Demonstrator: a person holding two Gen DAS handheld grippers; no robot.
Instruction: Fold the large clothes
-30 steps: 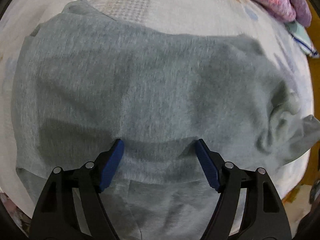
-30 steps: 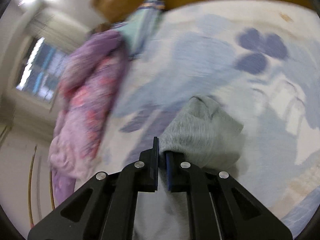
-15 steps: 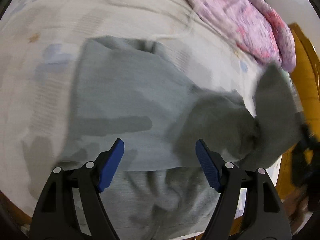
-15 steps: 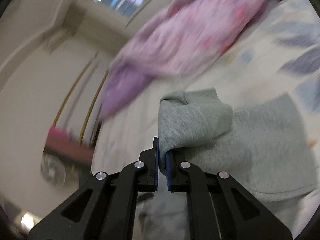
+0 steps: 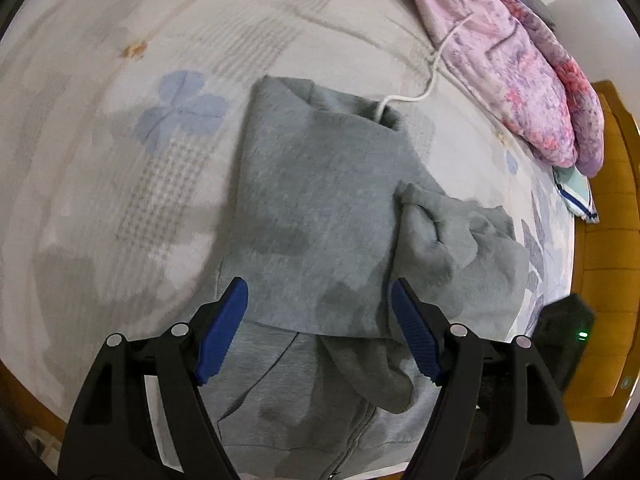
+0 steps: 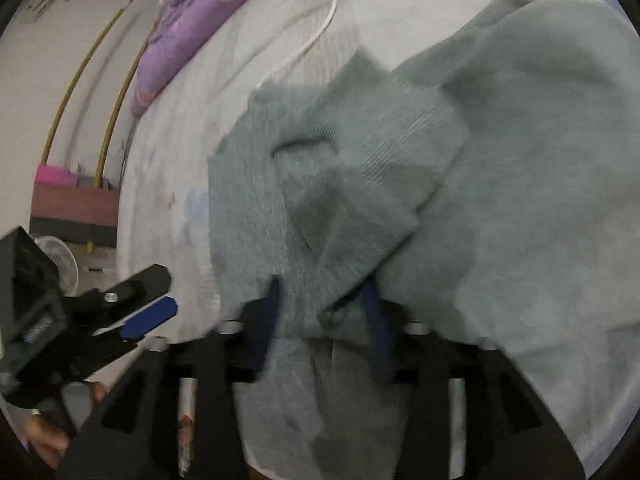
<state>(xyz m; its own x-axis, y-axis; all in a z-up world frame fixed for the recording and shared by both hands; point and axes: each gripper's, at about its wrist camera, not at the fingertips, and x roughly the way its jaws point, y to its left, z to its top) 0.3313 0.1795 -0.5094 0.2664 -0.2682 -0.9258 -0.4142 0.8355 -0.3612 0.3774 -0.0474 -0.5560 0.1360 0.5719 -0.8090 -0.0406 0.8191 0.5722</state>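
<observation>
**Hoodie part-folded on bed**

Lying across the middle of the bed (image 5: 100, 128), reaching its near edge: grey hoodie (image 5: 320, 208), zip side showing at the near edge, a folded panel resting on top. Bunching up on the panel's right side: a sleeve (image 5: 460, 248), rumpled, touching the panel.

Hovering above the near edge of the hoodie: left claw (image 5: 320, 328), jaws spread wide, gripping nothing, blue pads (image 5: 224, 328) clear of the cloth.

Sitting low against the hoodie in the right wrist view: right claw (image 6: 324, 320), jaws parted, sleeve cloth (image 6: 340, 208) lying between the pads (image 6: 268, 320); blurring too strong to tell whether the cloth is touching either pad. Showing at the left of that view: the left claw (image 6: 140, 312), held beside the bed's edge.

Trailing from under the hoodie's far corner toward the far right corner of the bed: white cord (image 5: 424, 88). Piling along that far right edge: pink blanket (image 5: 512, 64). Running past the right edge: wooden frame (image 5: 608, 208).
</observation>
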